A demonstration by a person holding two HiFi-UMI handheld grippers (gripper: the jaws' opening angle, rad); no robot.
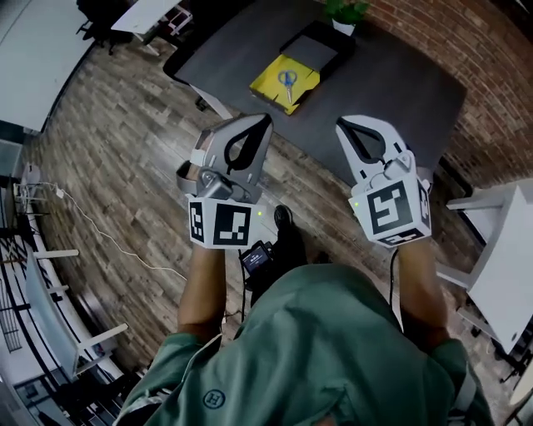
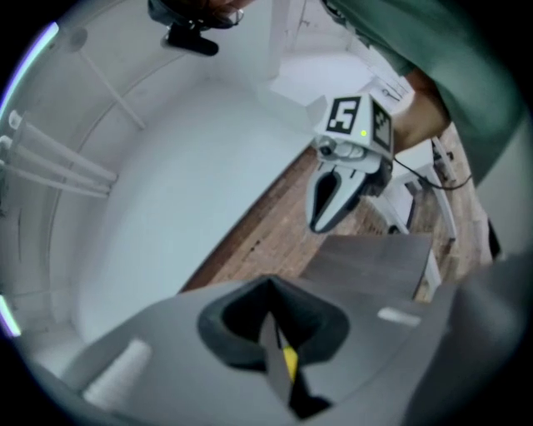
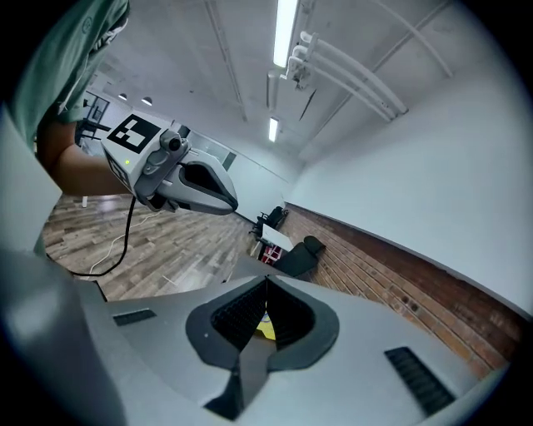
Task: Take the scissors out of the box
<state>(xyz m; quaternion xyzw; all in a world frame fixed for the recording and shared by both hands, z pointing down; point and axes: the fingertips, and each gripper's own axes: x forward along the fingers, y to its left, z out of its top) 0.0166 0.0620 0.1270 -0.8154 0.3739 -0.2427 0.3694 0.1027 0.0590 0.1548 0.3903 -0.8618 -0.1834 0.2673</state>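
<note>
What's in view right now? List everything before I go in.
table: one, dark grey, ahead
box: one, yellow, on the table
scissors: one pair, blue-handled, in the box
tray: one, black, beside the box
plant: one, green, table's far edge
floor: wood planks
brick wall: red, at right
shirt: green, person's
left tool: grey, shut, empty
right tool: white, shut, empty

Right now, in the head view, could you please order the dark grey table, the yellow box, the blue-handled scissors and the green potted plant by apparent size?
1. dark grey table
2. yellow box
3. green potted plant, cropped at the top edge, so unsure
4. blue-handled scissors in the box
</note>
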